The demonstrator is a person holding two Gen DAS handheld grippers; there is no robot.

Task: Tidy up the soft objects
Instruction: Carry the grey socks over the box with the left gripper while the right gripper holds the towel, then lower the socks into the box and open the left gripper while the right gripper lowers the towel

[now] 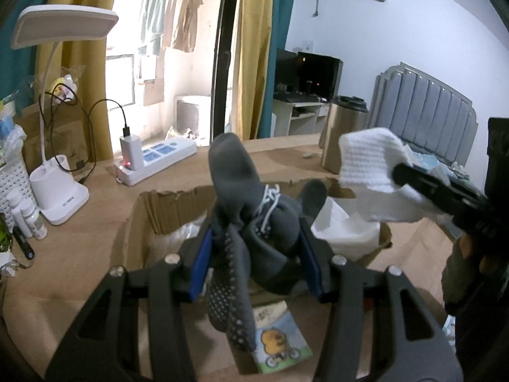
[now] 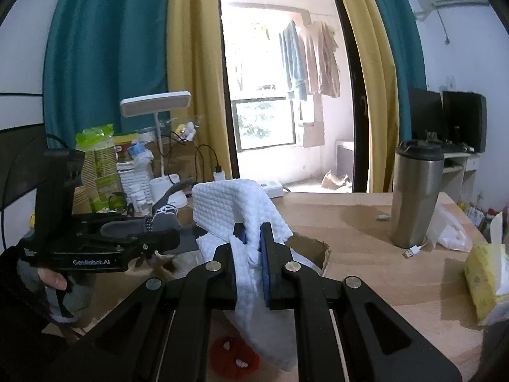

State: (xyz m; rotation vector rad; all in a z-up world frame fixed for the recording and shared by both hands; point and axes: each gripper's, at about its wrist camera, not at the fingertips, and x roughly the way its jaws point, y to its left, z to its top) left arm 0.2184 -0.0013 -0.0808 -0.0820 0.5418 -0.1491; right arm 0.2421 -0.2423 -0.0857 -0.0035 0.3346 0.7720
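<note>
My left gripper [image 1: 254, 242] is shut on a bundle of grey socks [image 1: 251, 203] with dotted soles, held above an open cardboard box [image 1: 143, 219]. My right gripper [image 2: 253, 238] is shut on a white waffle-knit cloth [image 2: 235, 203], also held over the box [image 2: 315, 248]; it shows at the right in the left wrist view [image 1: 372, 162]. The left gripper with the socks appears at the left of the right wrist view [image 2: 152, 222]. White soft items [image 1: 343, 229] lie inside the box. A cartoon-print fabric piece [image 1: 280, 337] lies below the socks. A red fuzzy item [image 2: 233, 359] lies under the right gripper.
On the wooden desk stand a steel tumbler [image 2: 416, 197], a white desk lamp [image 1: 60, 191], a power strip [image 1: 156, 159] with charger, small bottles [image 1: 28, 216] and a tissue pack [image 2: 486, 280]. A USB cable [image 2: 413, 250] and plastic bag [image 2: 451, 229] lie by the tumbler.
</note>
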